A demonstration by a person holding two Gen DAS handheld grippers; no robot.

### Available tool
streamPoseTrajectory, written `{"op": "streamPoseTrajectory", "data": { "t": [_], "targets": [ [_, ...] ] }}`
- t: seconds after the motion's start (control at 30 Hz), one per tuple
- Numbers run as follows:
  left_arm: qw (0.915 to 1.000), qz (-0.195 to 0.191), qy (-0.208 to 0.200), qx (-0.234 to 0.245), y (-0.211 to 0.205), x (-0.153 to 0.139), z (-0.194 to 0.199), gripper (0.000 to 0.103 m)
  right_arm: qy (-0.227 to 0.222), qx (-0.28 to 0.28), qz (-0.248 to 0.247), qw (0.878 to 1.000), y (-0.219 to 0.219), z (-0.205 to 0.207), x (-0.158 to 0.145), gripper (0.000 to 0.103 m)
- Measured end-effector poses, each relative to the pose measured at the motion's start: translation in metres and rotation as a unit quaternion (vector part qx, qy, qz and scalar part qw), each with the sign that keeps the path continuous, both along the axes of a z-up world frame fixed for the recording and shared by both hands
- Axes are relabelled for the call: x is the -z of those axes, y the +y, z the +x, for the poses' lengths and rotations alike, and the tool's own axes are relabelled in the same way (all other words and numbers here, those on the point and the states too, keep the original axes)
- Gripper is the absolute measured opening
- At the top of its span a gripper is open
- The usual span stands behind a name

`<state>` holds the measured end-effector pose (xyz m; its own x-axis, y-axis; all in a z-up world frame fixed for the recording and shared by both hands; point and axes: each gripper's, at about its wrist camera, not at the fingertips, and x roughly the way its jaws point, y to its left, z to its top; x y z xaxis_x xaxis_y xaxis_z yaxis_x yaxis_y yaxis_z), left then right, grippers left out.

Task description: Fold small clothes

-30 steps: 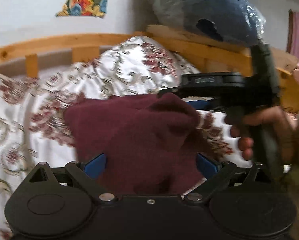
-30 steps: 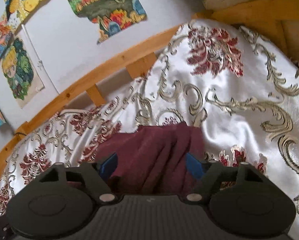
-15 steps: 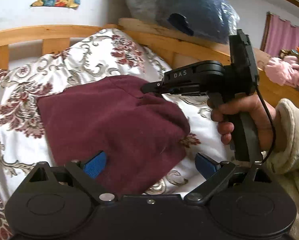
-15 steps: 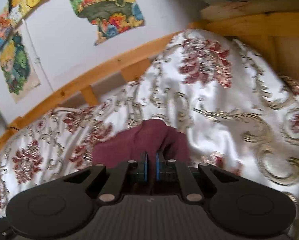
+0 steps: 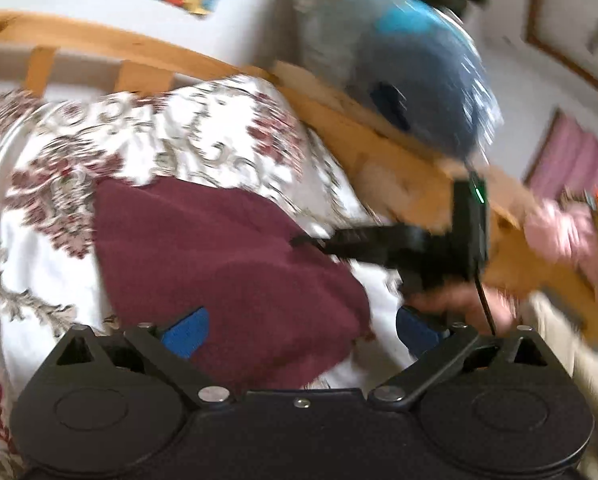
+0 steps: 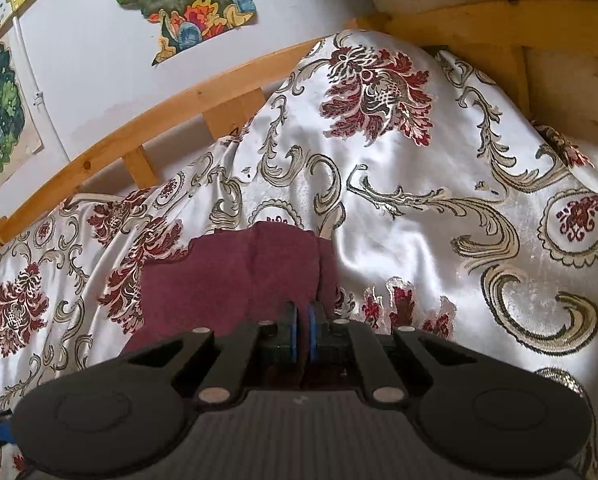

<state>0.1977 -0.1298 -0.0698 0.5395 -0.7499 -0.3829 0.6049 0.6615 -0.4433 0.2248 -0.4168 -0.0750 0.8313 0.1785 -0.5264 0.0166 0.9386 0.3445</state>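
Observation:
A dark maroon small garment (image 5: 219, 264) lies on the white floral bedspread (image 5: 51, 264). My left gripper (image 5: 301, 336) is open, its blue pads (image 5: 185, 336) wide apart over the garment's near edge without pressing it. My right gripper (image 5: 299, 240), held by a hand (image 5: 451, 304), comes in from the right and pinches the garment's far right edge. In the right wrist view the right gripper (image 6: 303, 332) is shut on a fold of the maroon garment (image 6: 235, 276), with cloth bunched between the blue pads. The left wrist view is motion-blurred.
A wooden bed rail (image 5: 379, 148) runs behind the bedspread (image 6: 419, 216). A plastic bag of clothes (image 5: 411, 80) rests on the rail. Pink clothes (image 5: 563, 236) lie far right. Posters (image 6: 187, 4) hang on the white wall.
My right gripper's jaws went from wide apart to closed on the garment's edge. The raised, bunched cloth settled flatter. My left gripper stayed open while its view shifted and tilted.

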Motion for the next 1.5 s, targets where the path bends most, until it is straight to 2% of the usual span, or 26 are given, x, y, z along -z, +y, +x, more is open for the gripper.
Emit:
{"op": "streamPoseTrajectory", "data": {
  "t": [0.17, 0.33, 0.4, 0.47, 0.5, 0.63, 0.67, 0.7, 0.77, 0.87, 0.97, 1.07, 1.2, 1.33, 1.4, 1.5],
  "targets": [
    [0.9971, -0.001, 0.033, -0.068, 0.011, 0.005, 0.014, 0.102, 0.004, -0.001, -0.007, 1.0, 0.002, 0.0, 0.0, 0.008],
    [0.9888, 0.011, 0.103, -0.108, 0.02, 0.021, 0.031, 0.102, 0.009, 0.001, -0.002, 1.0, 0.001, -0.001, 0.0, 0.011],
    [0.9854, 0.023, 0.132, -0.104, 0.019, 0.028, 0.039, 0.102, 0.009, 0.003, 0.008, 1.0, -0.002, -0.001, 0.001, 0.025],
    [0.9819, 0.041, 0.157, -0.098, 0.016, 0.037, 0.044, 0.102, 0.007, 0.007, 0.024, 1.0, -0.006, -0.002, 0.001, 0.034],
    [0.9807, 0.045, 0.163, -0.098, 0.016, 0.041, 0.045, 0.102, 0.006, 0.01, 0.035, 0.999, -0.009, -0.002, 0.002, 0.034],
    [0.9811, 0.05, 0.16, -0.097, 0.015, 0.044, 0.043, 0.102, -0.003, 0.017, 0.075, 0.997, -0.016, 0.003, 0.006, 0.034],
    [0.9813, 0.052, 0.159, -0.096, 0.015, 0.045, 0.042, 0.102, -0.007, 0.015, 0.078, 0.997, -0.015, 0.005, 0.006, 0.028],
    [0.9814, 0.054, 0.158, -0.095, 0.013, 0.045, 0.042, 0.102, -0.016, 0.012, 0.075, 0.997, -0.013, 0.006, 0.005, 0.015],
    [0.9818, 0.059, 0.155, -0.092, 0.011, 0.045, 0.041, 0.102, -0.036, -0.008, 0.049, 0.998, -0.003, 0.006, -0.001, 0.01],
    [0.9826, 0.072, 0.148, -0.085, 0.009, 0.046, 0.038, 0.102, -0.072, -0.064, 0.002, 0.995, 0.017, 0.0, -0.012, 0.009],
    [0.9833, 0.083, 0.141, -0.081, 0.006, 0.046, 0.035, 0.102, -0.079, -0.089, -0.038, 0.992, 0.032, -0.001, -0.017, 0.009],
    [0.9837, 0.091, 0.135, -0.077, 0.004, 0.046, 0.033, 0.102, -0.065, -0.059, -0.04, 0.995, 0.026, 0.002, -0.015, 0.009],
    [0.9838, 0.093, 0.132, -0.077, 0.004, 0.047, 0.032, 0.102, -0.036, -0.01, -0.017, 0.999, 0.003, 0.003, -0.008, 0.01],
    [0.9839, 0.092, 0.133, -0.077, 0.004, 0.047, 0.033, 0.102, -0.027, 0.001, 0.015, 1.0, -0.008, 0.005, -0.001, 0.021],
    [0.9839, 0.091, 0.133, -0.077, 0.005, 0.047, 0.033, 0.102, -0.027, 0.002, 0.038, 0.999, -0.014, 0.006, 0.002, 0.043],
    [0.9841, 0.082, 0.138, -0.077, 0.006, 0.047, 0.034, 0.102, -0.025, 0.0, 0.085, 0.996, -0.022, 0.011, 0.007, 0.056]
  ]
}}
